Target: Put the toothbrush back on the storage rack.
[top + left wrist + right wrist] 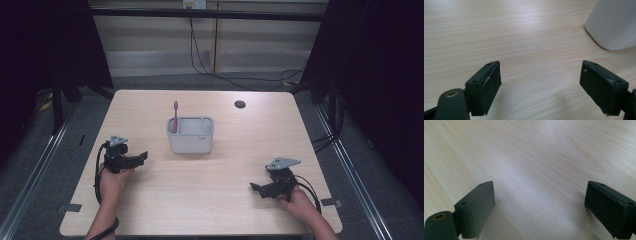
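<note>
A: Left tool (141,157) low over surface (210,195), jaws wide apart, nothing between; white holder (190,135) just beyond, pink toothbrush (175,116) upright in its left compartment.

B: Right tool (255,187) near front right, jaws likewise apart, empty, well apart from holder.

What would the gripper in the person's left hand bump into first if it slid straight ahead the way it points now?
Probably the white plastic holder with the pink toothbrush. The left gripper, jaws open and empty, points across the bare wooden table; the holder sits slightly aside, so it might only graze it.
</note>
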Tool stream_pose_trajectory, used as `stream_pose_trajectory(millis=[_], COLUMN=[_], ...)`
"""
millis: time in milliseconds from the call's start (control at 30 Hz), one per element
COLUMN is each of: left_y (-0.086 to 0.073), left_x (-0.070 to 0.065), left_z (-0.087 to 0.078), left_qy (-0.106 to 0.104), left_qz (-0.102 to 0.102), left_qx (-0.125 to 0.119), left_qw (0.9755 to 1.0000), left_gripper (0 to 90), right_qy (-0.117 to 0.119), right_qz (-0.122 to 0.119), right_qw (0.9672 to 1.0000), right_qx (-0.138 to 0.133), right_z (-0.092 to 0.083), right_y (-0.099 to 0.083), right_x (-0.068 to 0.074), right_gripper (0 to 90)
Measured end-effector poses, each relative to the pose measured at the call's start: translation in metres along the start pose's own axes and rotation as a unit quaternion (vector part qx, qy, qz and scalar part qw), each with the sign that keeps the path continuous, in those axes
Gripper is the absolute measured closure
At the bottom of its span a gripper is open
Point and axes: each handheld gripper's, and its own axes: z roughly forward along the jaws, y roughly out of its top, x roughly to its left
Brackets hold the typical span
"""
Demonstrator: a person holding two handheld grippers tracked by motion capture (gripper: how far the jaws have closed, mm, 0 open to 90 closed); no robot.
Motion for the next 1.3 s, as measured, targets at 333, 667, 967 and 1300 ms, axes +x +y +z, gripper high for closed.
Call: stream_pose_trajectory(millis=[333,667,967,1300], left_y=[-0.003,-0.007,-0.009,-0.012], left_x=[0.0,0.0,0.0,-0.001], left_z=[0.003,0.006,0.007,0.008], left_qy=[0.015,0.018,0.026,0.026], left_qz=[0.014,0.02,0.031,0.026], left_qx=[0.016,0.028,0.036,0.025], left_qw=[0.9997,0.9992,0.9985,0.999], left_gripper=[17.4,17.4,17.5,16.7], right_qy=[0.0,0.0,0.0,0.0], right_qz=[0.001,-0.003,0.0,-0.004], right_qw=[1.0,1.0,1.0,1.0], right_qx=[0.0,-0.002,0.0,-0.002], right_z=[0.0,0.0,0.0,0.0], right_y=[0.0,0.0,0.0,0.0], right_x=[0.0,0.0,0.0,-0.001], right_gripper=[8.8,8.8,8.8,8.8])
